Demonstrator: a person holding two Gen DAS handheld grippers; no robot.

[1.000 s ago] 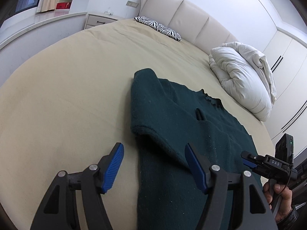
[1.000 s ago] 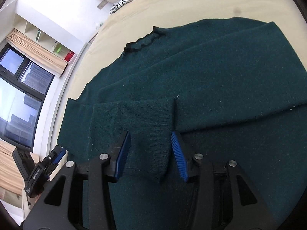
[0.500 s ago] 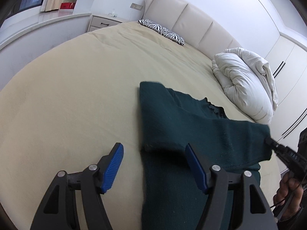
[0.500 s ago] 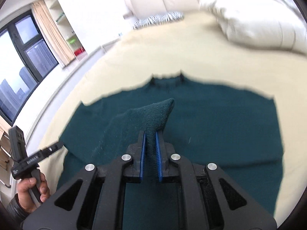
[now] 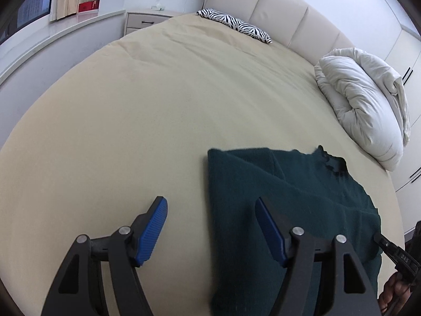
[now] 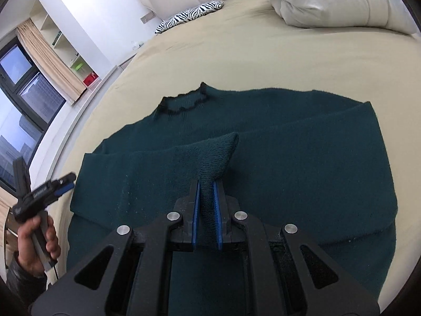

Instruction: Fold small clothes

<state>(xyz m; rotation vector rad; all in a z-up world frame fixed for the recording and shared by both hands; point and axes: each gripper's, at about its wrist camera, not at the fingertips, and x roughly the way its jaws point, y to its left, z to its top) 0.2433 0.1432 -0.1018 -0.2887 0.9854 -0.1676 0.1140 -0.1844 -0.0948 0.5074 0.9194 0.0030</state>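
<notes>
Nearest, in the right wrist view, the right gripper [image 6: 207, 200] is seen clamped on the cuff [image 6: 219, 155] of a sleeve, the knit pinched between its blue pads [image 6: 195, 210] and lifted clear of the garment beneath. That sleeve [image 6: 158, 163] is drawn across the body of the dark green sweater [image 6: 302, 158], which is spread flat on the beige bed cover [image 6: 315, 60] close to the near edge of the bed. The other sleeve [image 6: 329, 117] is laid folded across the chest, and the ruffled neckline [image 6: 184, 102] is turned toward the headboard. At the left of that view the left gripper [image 6: 67, 181] is held in a person's hand [image 6: 39, 247] just off the sweater's side. In the left wrist view the left gripper [image 5: 210, 226] is shown with its jaws well apart and nothing between them; one pad is over bare cover, the other over the sweater's [image 5: 289, 197] side edge, though contact cannot be made out. Farther off, a white duvet [image 5: 365, 100] is bundled at the right edge of the bed, and a zebra-print pillow [image 5: 236, 25] is lying against the padded headboard [image 5: 279, 10]. Beyond the far left corner, a bedside cabinet [image 5: 147, 19], curtains [image 6: 50, 58] and a window [image 6: 15, 68] are visible.
</notes>
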